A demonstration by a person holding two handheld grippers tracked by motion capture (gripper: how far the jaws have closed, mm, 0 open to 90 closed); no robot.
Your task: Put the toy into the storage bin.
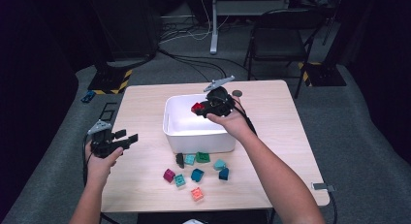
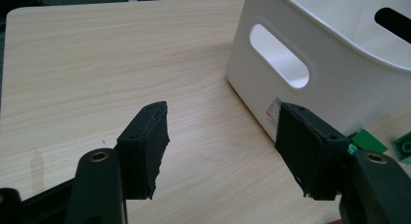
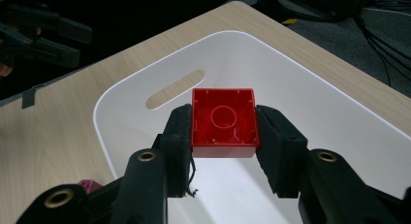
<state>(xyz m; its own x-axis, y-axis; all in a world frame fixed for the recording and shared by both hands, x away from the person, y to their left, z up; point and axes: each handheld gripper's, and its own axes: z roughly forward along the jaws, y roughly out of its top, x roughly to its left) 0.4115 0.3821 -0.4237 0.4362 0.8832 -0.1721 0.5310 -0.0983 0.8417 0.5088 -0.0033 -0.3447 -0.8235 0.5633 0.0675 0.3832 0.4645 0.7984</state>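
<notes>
My right gripper [image 1: 201,108] [image 3: 224,122] is shut on a red brick [image 1: 197,107] [image 3: 224,118], its hollow underside turned to the camera. It hangs over the inside of the white bin [image 1: 170,129] [image 3: 339,103] in the middle of the table. Out over the table's left part, my left gripper [image 1: 127,136] [image 2: 220,146] stands open with nothing between its fingers. In the left gripper view the bin's handle side [image 2: 271,73] lies just right of the jaws.
Several loose bricks lie in front of the bin: a dark one [image 1: 180,159], green [image 1: 202,157], teal [image 1: 197,174], magenta [image 1: 168,175], orange [image 1: 197,193]. A small round disc [image 1: 236,93] sits behind the bin. A chair [image 1: 278,40] stands beyond the table.
</notes>
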